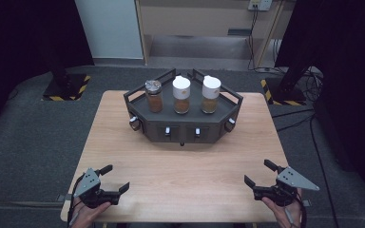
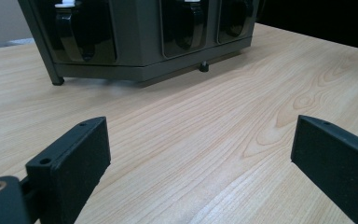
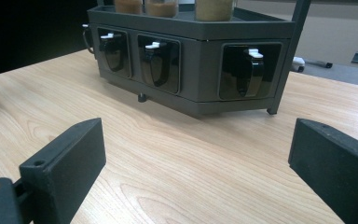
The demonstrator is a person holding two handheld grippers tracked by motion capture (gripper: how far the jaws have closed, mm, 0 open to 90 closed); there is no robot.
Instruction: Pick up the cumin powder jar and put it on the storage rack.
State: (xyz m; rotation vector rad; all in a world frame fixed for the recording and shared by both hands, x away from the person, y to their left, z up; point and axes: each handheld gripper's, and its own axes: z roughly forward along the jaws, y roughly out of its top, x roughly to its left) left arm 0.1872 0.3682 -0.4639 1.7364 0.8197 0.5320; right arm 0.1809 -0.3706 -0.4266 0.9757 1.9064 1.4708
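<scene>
A dark grey angular rack (image 1: 138, 95) stands at the far middle of the wooden table (image 1: 180, 171). On its top sit three spice jars: a metal-capped jar (image 1: 154, 95) at left, a white-capped jar (image 1: 181, 94) in the middle, and a second white-capped jar (image 1: 211, 94) at right. Black scoop handles with white tips hang in the rack's front recesses (image 3: 158, 63). My left gripper (image 1: 115, 179) rests near the front left corner, open and holding nothing (image 2: 200, 149). My right gripper (image 1: 259, 173) sits near the front right corner, also open with bare wood between its jaws (image 3: 196, 149).
The rack's underside has a small black foot (image 2: 204, 66) above the wood. Grey carpet surrounds the table. Black stand bases with yellow-striped edges (image 1: 66, 88) sit on the floor behind the table, and cables (image 1: 309, 80) lie at the back right.
</scene>
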